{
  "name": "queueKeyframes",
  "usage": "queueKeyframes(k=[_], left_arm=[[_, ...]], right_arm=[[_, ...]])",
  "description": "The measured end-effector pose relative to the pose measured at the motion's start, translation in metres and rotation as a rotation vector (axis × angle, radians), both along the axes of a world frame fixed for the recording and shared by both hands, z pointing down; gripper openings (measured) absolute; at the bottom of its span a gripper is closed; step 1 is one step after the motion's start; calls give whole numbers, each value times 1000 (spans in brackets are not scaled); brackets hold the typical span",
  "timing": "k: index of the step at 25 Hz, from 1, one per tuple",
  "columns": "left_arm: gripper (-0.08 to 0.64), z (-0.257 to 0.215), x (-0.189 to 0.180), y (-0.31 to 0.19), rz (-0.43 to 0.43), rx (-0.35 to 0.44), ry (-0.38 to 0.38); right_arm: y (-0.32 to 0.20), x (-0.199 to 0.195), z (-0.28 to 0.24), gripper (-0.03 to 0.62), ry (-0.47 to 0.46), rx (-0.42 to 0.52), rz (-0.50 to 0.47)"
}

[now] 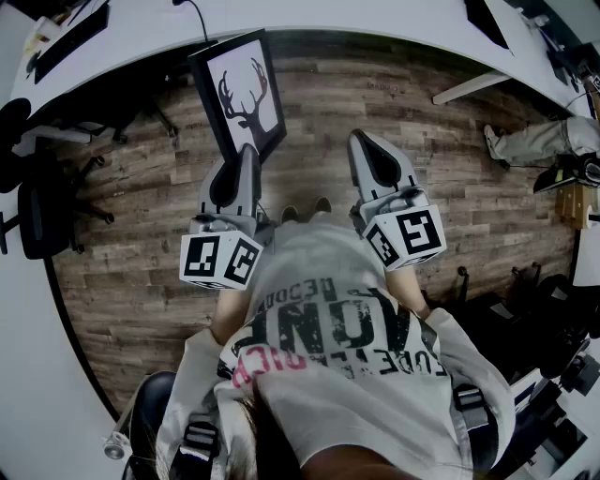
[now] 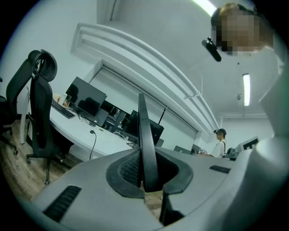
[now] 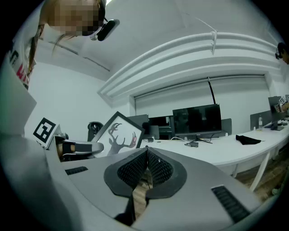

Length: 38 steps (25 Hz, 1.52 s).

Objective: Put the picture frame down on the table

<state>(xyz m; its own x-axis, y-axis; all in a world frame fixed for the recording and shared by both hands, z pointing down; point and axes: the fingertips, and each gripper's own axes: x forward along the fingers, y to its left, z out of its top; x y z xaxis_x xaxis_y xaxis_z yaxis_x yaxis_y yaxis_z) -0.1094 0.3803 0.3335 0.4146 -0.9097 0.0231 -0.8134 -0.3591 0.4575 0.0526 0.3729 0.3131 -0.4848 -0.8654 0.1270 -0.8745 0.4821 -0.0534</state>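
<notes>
The picture frame [image 1: 242, 94] is black with a white mat and a black deer silhouette. It is held in the air over the wooden floor, close to the edge of the curved white table [image 1: 328, 21]. My left gripper [image 1: 246, 157] is shut on the frame's lower edge. In the left gripper view the frame [image 2: 144, 135] stands edge-on between the pads, rising from my left gripper [image 2: 149, 177]. My right gripper [image 1: 363, 142] is beside it, shut and holding nothing. The right gripper view shows my right gripper [image 3: 147, 168] with jaws pressed together, and the frame [image 3: 118, 135] to the left.
A black office chair [image 1: 37, 202] stands at the left by the table. Monitors [image 3: 196, 119] and cables lie on the table [image 3: 216, 151]. A person [image 2: 221, 142] stands far off; another person's legs [image 1: 534, 141] show at the right.
</notes>
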Motion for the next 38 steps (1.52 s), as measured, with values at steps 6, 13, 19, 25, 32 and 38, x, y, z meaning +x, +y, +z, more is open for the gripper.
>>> queueKeyframes(k=[6, 13, 19, 25, 32, 38], left_arm=[[31, 1, -3, 2, -6, 3, 5], [31, 3, -8, 1, -17, -3, 18], [31, 5, -12, 0, -27, -15, 20], [31, 11, -14, -7, -49, -40, 18], [31, 19, -6, -41, -80, -67, 13], [31, 14, 13, -98, -116, -63, 27]], right_arm=[[1, -1, 0, 2, -2, 1, 4], [1, -5, 0, 2, 4, 0, -4], [4, -8, -5, 2, -12, 16, -20], [-3, -4, 0, 2, -27, 4, -23], [-41, 9, 13, 2, -45, -34, -42], [-107, 33, 11, 2, -43, -39, -71]])
